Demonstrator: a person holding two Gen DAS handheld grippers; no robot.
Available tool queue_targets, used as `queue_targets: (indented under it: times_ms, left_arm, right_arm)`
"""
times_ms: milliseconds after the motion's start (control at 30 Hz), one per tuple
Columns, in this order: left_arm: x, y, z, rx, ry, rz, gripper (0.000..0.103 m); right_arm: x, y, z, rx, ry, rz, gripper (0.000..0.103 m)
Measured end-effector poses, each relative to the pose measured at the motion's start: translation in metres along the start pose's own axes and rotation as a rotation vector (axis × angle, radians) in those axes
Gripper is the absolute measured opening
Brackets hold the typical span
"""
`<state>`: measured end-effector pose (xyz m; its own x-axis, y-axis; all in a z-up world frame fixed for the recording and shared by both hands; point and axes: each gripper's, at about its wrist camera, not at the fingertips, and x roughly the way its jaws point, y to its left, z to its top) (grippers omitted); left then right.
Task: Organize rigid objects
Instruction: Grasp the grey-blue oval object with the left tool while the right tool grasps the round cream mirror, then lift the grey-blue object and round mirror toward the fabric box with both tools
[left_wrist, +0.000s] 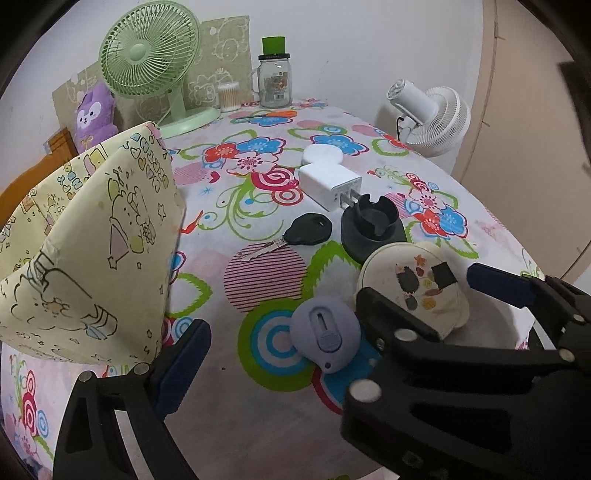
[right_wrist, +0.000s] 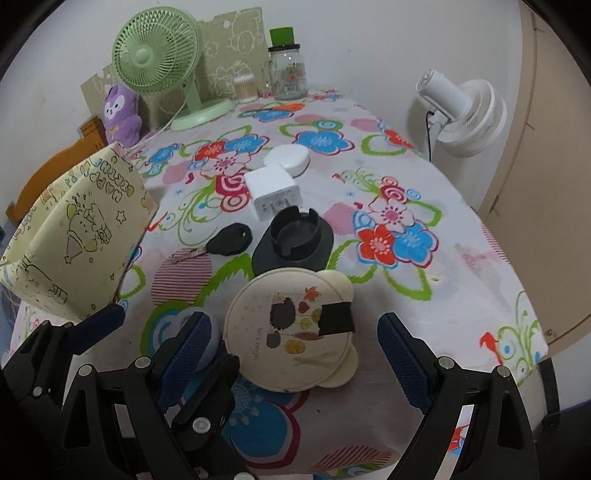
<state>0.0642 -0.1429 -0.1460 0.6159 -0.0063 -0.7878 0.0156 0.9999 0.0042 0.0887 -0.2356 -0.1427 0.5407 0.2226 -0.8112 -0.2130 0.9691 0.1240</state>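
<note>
Round cream lid with two ear tabs, hedgehog-and-leaves print, black tape patch on top. Lies flat on the floral cloth, near edge of table. Right gripper spread wide, blue pads either side of lid, no contact visible; lid sits between the fingers, closer to the left pad.

Grey-lilac disc with slot and tab lies just left of lid, partly under it from the left wrist view. Behind lid: black holder, black-headed key, white charger, white puck, in a rough row going away.

Left gripper also spread; its left pad is just beside the yellow printed bag, touching or not I can't tell. The disc lies between its fingers, nothing pinched.
</note>
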Motion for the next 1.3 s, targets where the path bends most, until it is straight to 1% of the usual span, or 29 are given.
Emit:
queue_targets:
  times_ms: [100, 233, 267, 300, 333, 533, 600, 700, 800, 833, 867, 900, 967, 1033, 1133, 1233, 1300]
  left_arm:
    - [0.002, 0.0, -0.004, 0.013, 0.01, 0.009, 0.097]
    - [0.005, 0.002, -0.006, -0.002, 0.024, 0.0, 0.097]
    - [0.006, 0.003, -0.006, -0.005, 0.024, -0.001, 0.097]
    - [0.007, 0.003, -0.007, -0.003, 0.026, 0.0, 0.097]
    - [0.006, 0.003, -0.007, -0.001, 0.021, 0.001, 0.097]
    - [0.008, 0.001, -0.004, 0.002, 0.019, 0.004, 0.097]
    - [0.01, 0.002, -0.002, -0.011, 0.017, 0.013, 0.097]
    - [0.012, 0.002, 0.002, -0.022, 0.02, 0.012, 0.092]
    - [0.012, -0.001, 0.004, -0.021, 0.017, 0.007, 0.085]
    - [0.011, -0.002, 0.004, -0.018, 0.016, 0.004, 0.08]
    - [0.01, -0.003, 0.004, -0.015, 0.015, -0.007, 0.072]
    - [0.009, -0.005, 0.004, -0.013, 0.015, -0.02, 0.067]
    - [0.007, -0.01, 0.004, 0.008, 0.009, -0.035, 0.049]
    - [0.006, -0.013, 0.005, 0.014, 0.007, -0.042, 0.042]
    - [0.007, -0.011, 0.006, 0.008, 0.01, -0.044, 0.041]
    - [0.007, -0.007, 0.007, 0.0, 0.013, -0.034, 0.041]
    - [0.007, -0.006, 0.008, 0.0, 0.013, -0.024, 0.04]
  right_arm:
    - [0.007, 0.001, -0.003, 0.008, 0.025, -0.002, 0.093]
    - [0.006, 0.004, -0.008, -0.01, -0.003, -0.023, 0.093]
    - [0.006, 0.003, -0.008, -0.007, -0.003, -0.022, 0.09]
    - [0.006, 0.002, -0.008, -0.005, -0.002, -0.031, 0.082]
    - [0.005, 0.002, -0.008, -0.013, -0.011, -0.046, 0.08]
    - [0.004, -0.004, -0.008, 0.0, -0.02, -0.03, 0.079]
    - [0.003, -0.006, -0.007, 0.01, -0.029, -0.029, 0.076]
    - [0.004, -0.011, -0.004, 0.023, -0.026, -0.031, 0.076]
    - [0.004, -0.015, -0.003, 0.039, -0.027, -0.03, 0.077]
    - [0.004, -0.016, -0.002, 0.04, -0.027, -0.031, 0.077]
    - [0.005, -0.016, -0.002, 0.042, -0.027, -0.031, 0.077]
    - [0.005, -0.016, -0.002, 0.046, -0.027, -0.027, 0.077]
    - [0.006, -0.017, -0.002, 0.051, -0.029, -0.025, 0.077]
    - [0.007, -0.016, -0.001, 0.051, -0.03, -0.028, 0.078]
    - [0.008, -0.016, 0.0, 0.053, -0.033, -0.023, 0.08]
    - [0.01, -0.015, 0.001, 0.055, -0.031, -0.02, 0.085]
    - [0.011, -0.014, 0.002, 0.058, -0.032, -0.025, 0.084]
